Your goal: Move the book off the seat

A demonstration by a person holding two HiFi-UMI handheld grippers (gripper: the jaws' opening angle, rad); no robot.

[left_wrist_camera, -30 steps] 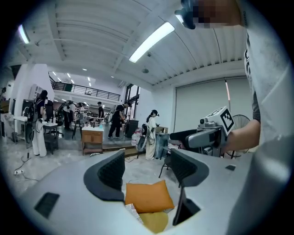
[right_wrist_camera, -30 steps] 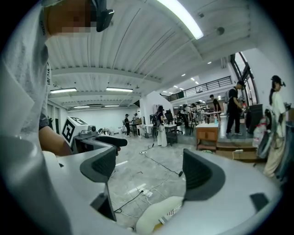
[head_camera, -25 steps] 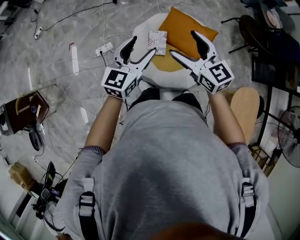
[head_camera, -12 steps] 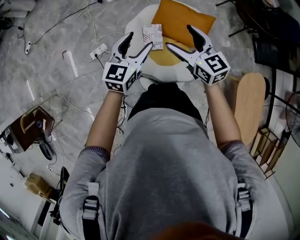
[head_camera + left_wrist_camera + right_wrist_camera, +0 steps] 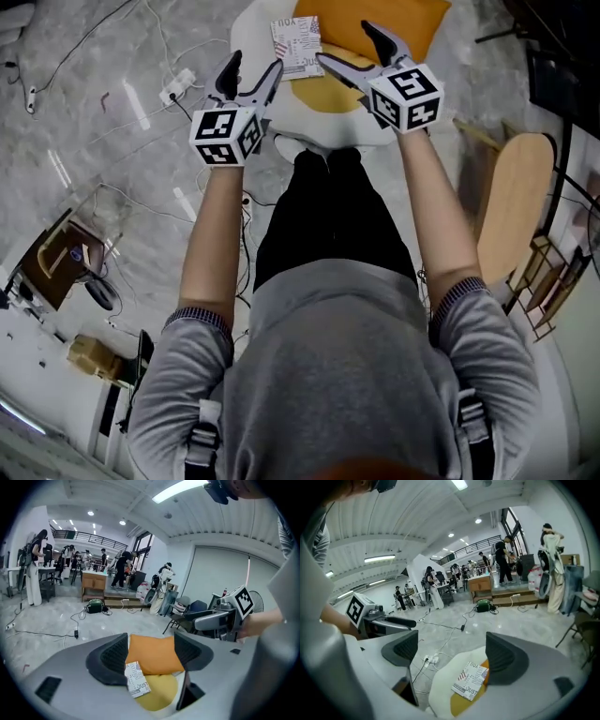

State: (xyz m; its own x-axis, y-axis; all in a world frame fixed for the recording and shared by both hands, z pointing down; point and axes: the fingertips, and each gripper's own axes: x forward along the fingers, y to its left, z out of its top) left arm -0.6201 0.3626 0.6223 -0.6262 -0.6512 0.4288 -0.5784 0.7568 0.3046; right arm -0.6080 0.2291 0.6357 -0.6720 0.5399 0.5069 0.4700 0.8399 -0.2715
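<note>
1. Closest is the person's grey shirt (image 5: 337, 375). Two bare arms reach forward from it, over black trousers (image 5: 328, 225).
2. The left gripper (image 5: 255, 67) is out in front, with its black and white marker cube just behind the jaws. Its two jaws are wide apart and there is nothing in them.
3. The right gripper (image 5: 345, 44) is next to it on the right. Its jaws are wide apart too, and they hold nothing.
4. Under and past the grippers is a round white seat (image 5: 314, 127) with a yellow pad (image 5: 323, 94) on top.
5. The book (image 5: 295, 44) lies flat on the seat, on the left part. It is small, with a white cover that has red and dark print on it. In each gripper view it shows in the gap between the jaws, but it is farther off and no jaw touches it.
6. Just to the right of the book is an orange cushion (image 5: 394, 23) at the back of the seat. The book's edge is right by it.
7. Around the seat is a grey marble floor (image 5: 103, 141). White cables and a white power strip (image 5: 175, 86) lie on it, left of the seat.
8. Far away, in the gripper views, people (image 5: 33, 569) stand by desks in a big bright room.
</note>
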